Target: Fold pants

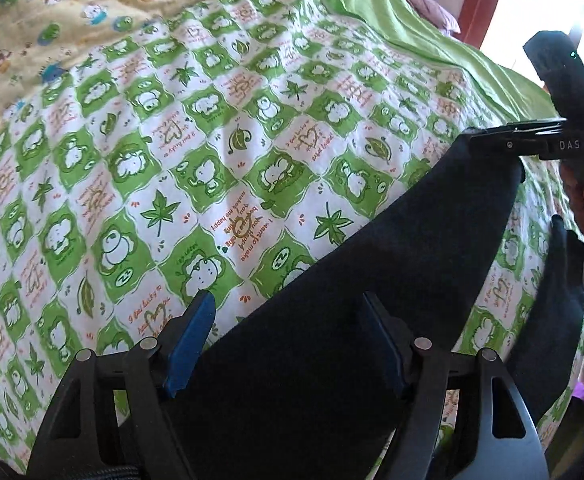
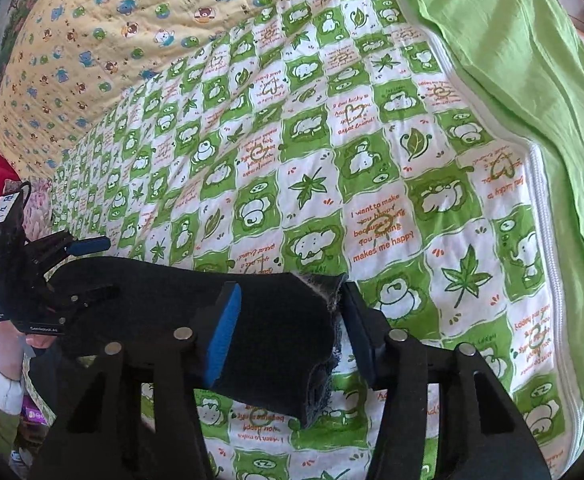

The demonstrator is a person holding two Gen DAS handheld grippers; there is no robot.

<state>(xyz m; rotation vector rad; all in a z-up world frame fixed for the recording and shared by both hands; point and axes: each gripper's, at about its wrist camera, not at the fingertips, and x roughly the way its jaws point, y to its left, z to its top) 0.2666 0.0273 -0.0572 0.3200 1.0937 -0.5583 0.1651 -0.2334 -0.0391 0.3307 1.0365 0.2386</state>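
The dark pants [image 1: 392,264] hang stretched between your two claws, lifted above the bed's green-and-white checked quilt [image 1: 172,160]. In the left wrist view the cloth fills the space between your left claw [image 1: 288,344] fingers and runs away up and to the right, its long axis slanting toward your right claw [image 1: 488,133], which pinches the far end. A second fold of the pants droops below that claw.

From the right wrist view, your right claw [image 2: 292,332] is clamped on a frayed edge of the pants [image 2: 180,292], and the cloth stretches left to your left claw [image 2: 72,268], which grips it too.

The right claw's body reads "DAS". The quilt carries "I want to make you happy because you smiling makes me happy". Beyond it lie a yellow animal-print quilt [image 2: 92,40] and a plain green sheet [image 2: 512,60].
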